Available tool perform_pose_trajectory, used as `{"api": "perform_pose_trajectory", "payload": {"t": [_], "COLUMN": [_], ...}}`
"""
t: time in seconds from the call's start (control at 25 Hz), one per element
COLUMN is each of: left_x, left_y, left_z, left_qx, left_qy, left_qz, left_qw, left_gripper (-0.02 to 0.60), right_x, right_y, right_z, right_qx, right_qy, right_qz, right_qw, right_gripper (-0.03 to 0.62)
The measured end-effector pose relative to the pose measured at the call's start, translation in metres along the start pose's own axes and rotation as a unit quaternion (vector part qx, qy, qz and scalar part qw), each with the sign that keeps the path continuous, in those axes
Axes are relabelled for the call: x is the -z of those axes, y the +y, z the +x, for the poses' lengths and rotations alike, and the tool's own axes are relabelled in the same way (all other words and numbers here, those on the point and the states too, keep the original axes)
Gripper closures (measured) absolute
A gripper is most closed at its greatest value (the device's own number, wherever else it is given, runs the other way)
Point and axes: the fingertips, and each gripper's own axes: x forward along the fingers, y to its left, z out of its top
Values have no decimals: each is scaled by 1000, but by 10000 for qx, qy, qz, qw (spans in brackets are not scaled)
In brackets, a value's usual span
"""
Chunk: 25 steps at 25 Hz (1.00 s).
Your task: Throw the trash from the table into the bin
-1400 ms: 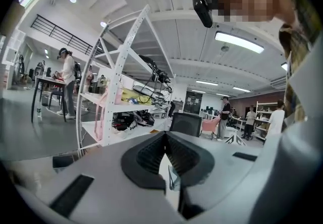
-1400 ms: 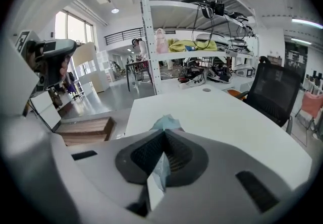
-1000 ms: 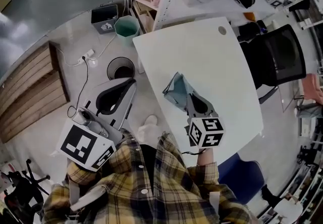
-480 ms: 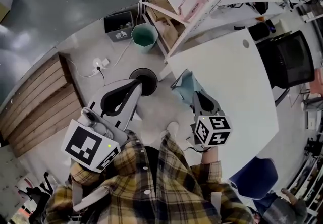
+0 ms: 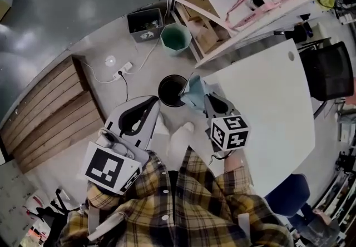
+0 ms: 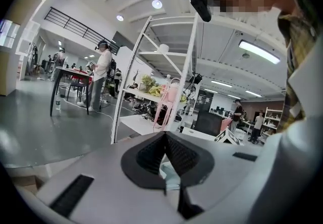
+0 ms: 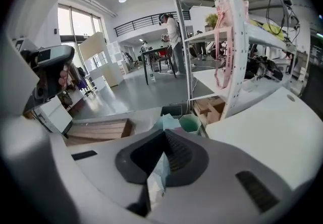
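Observation:
My right gripper (image 5: pixel 204 95) is shut on a crumpled pale blue piece of trash (image 5: pixel 193 90). It hangs past the white table's (image 5: pixel 267 101) left edge, beside the right rim of a round black bin (image 5: pixel 171 90) on the floor. In the right gripper view the trash (image 7: pixel 159 173) is pinched between the pads and sticks out past the tips of the gripper (image 7: pixel 164 136). My left gripper (image 5: pixel 151 102) hovers left of the bin with its jaws together and nothing sticking out. In the left gripper view its tips (image 6: pixel 165 135) meet; a pale patch shows in the gap behind them.
A green bin (image 5: pixel 176 38) and a grey box (image 5: pixel 146 20) stand on the floor farther off, by a white shelf rack (image 5: pixel 245 1). A power strip (image 5: pixel 123 68) with a cable lies near a wooden platform (image 5: pixel 47 112). A black chair (image 5: pixel 331 70) stands beyond the table.
Both grippers have swung left, away from the table and toward the floor bins. The right one has carried the blue trash from over the tabletop to beside the black bin.

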Motion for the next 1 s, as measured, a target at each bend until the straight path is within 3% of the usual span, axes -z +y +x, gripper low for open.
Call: {"api": "perform_pose_trajectory", "payload": {"t": [0.28, 0.52, 0.88, 1.0], "left_x": [46, 91, 201, 236], "left_y": [28, 51, 80, 94], "left_z": [6, 48, 114, 131], "left_qx": [-117, -126, -273, -345], "left_qy": [295, 454, 958, 950], "left_qz": [-534, -759, -1016, -1115], "left_qw": [9981, 9960, 9898, 9886], "left_gripper": [574, 574, 574, 574], "right_x": [27, 62, 141, 166], "right_y": [15, -6, -44, -56], "right_z": [70, 130, 218, 252], "right_qx": [-390, -422, -508, -458], "right_qy": [557, 851, 1208, 1229], "right_qz": [26, 163, 406, 471], "right_qw": [9977, 9953, 9905, 9902], "right_gripper": [595, 595, 595, 595]}}
